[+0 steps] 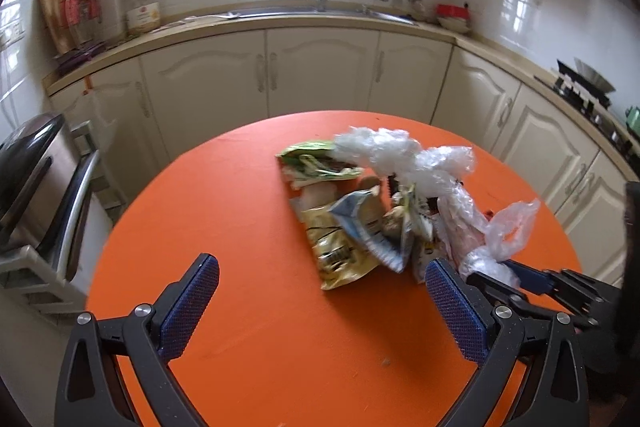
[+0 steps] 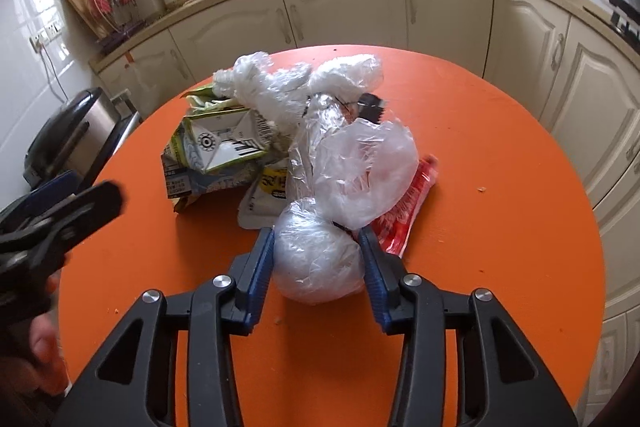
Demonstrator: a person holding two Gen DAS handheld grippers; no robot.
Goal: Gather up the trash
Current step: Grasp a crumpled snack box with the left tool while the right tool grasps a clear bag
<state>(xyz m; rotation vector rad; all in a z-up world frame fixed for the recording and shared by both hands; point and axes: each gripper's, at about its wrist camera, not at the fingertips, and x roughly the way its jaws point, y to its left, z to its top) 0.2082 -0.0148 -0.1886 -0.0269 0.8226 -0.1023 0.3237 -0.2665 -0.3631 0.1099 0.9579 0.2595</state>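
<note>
A heap of trash lies on the round orange table (image 2: 500,131): a flattened drink carton (image 2: 216,143), a yellow-green snack packet (image 1: 340,251), a red wrapper (image 2: 404,215) and crumpled clear plastic bags (image 2: 360,163). My right gripper (image 2: 316,233) is shut on a balled-up clear plastic bag (image 2: 320,267) at the heap's near edge, with both blue pads pressing its sides. The left wrist view shows that gripper (image 1: 520,277) at the right, holding the same ball (image 1: 480,263). My left gripper (image 1: 322,271) stands wide open above the table just short of the heap, with nothing gripped; the right wrist view has it (image 2: 80,203) at the left, blurred.
A steel bin with a black lid (image 1: 32,187) stands left of the table. Cream cabinets (image 1: 320,75) and a counter with a sink (image 1: 320,13) run behind. A hob (image 1: 580,87) sits at the right. Small crumbs (image 2: 482,189) dot the tabletop.
</note>
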